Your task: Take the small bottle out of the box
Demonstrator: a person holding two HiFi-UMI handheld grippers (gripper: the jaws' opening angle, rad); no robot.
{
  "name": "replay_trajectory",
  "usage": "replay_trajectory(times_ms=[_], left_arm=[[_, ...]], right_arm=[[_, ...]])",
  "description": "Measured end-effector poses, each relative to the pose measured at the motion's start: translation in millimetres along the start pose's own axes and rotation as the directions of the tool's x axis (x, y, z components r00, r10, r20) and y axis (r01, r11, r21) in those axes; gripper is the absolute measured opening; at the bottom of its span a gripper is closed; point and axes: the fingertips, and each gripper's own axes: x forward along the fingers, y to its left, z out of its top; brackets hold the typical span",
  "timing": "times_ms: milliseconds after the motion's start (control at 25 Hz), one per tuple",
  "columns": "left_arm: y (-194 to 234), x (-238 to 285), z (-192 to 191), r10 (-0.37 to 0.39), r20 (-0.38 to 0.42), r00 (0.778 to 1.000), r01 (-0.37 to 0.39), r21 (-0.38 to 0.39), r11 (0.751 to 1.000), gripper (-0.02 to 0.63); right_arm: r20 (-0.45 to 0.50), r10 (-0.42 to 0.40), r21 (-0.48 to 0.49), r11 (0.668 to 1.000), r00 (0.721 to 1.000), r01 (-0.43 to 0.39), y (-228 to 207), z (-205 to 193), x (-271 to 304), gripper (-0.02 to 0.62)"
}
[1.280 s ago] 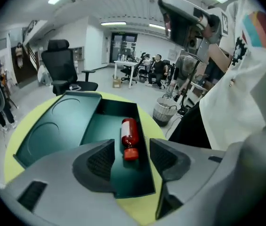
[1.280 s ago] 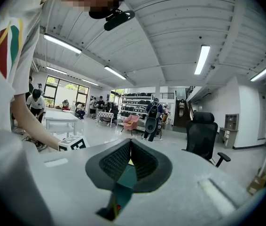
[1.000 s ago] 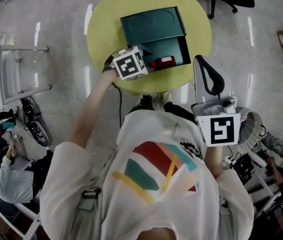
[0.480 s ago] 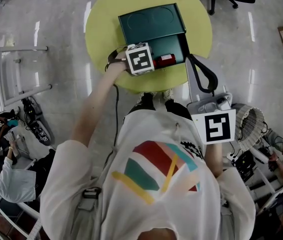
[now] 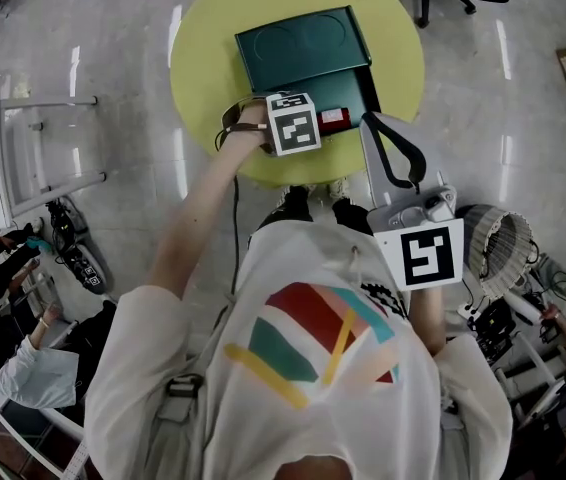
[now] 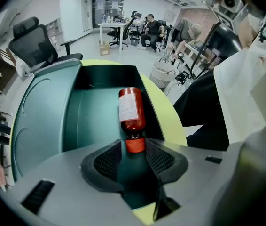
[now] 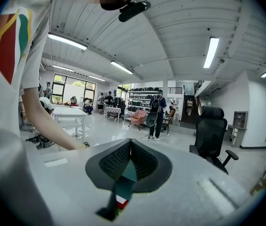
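Now closing the left gripper (image 6: 134, 150) around the red cap (image 6: 135, 144) of the small bottle (image 6: 131, 109), lying flat in the green box (image 6: 88, 119), cap end nearest, body pointing straight away. Holding the right gripper (image 7: 129, 157) pinched together, well apart.

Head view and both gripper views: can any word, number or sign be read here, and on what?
Small bottle: white label with print, too blurred to read.
Left marker cube, on the left gripper whose jaws are closing with the bottle between them: black-and-white square pattern, no letters.
Right marker cube, on the right gripper: same kind of pattern, no letters.
No readable text anywhere.
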Motion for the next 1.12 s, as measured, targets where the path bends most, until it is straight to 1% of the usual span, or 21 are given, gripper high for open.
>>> replay_trajectory(times_ms=[80, 160, 200, 480, 640, 760, 840, 920, 1000, 1120], left_arm=[[1, 1, 6, 0.048, 0.016, 0.999, -0.048, 0.007, 0.999, 0.141], [5, 3, 14, 0.091, 0.048, 0.995, -0.091, -0.004, 0.996, 0.138], [7, 3, 18, 0.098, 0.06, 0.993, -0.098, -0.011, 0.995, 0.138], [9, 4, 26, 0.095, 0.092, 0.991, -0.096, 0.002, 0.995, 0.133], [8, -1, 25, 0.11, 0.126, 0.986, -0.108, -0.02, 0.994, 0.132], [7, -9, 30, 0.128, 0.174, 0.976, -0.121, -0.048, 0.991, 0.13], [8, -14, 33, 0.153, 0.217, 0.964, -0.138, -0.084, 0.987, 0.13], [9, -22, 37, 0.188, 0.267, 0.945, -0.159, -0.127, 0.979, 0.129], [11, -34, 43, 0.241, 0.323, 0.915, -0.191, -0.177, 0.965, 0.129], [18, -52, 50, 0.334, 0.394, 0.856, -0.245, -0.258, 0.934, 0.127]], right_arm=[[-0.001, 0.0, -0.006, 1.0, 1.0, 0.0, 2, 1, 1, 0.003], [-0.004, -0.003, -0.01, 1.0, 1.0, 0.003, 3, 2, 2, 0.003], [-0.009, -0.005, -0.011, 1.0, 1.0, 0.005, 2, 1, 1, 0.003], [-0.034, -0.024, 0.0, 1.0, 0.999, 0.024, -5, -9, -4, 0.003], [-0.025, -0.021, 0.003, 1.0, 0.999, 0.021, -6, -8, -4, 0.003], [-0.013, -0.018, 0.002, 1.0, 1.0, 0.018, -6, -5, -6, 0.003], [-0.004, -0.013, -0.002, 1.0, 1.0, 0.013, -5, -4, -7, 0.003], [0.0, -0.009, -0.007, 1.0, 1.0, 0.009, -3, -3, -8, 0.003], [-0.001, -0.006, -0.014, 1.0, 1.0, 0.006, -1, -2, -10, 0.003], [0.007, -0.003, -0.027, 1.0, 1.0, 0.003, 1, 1, -11, 0.003]])
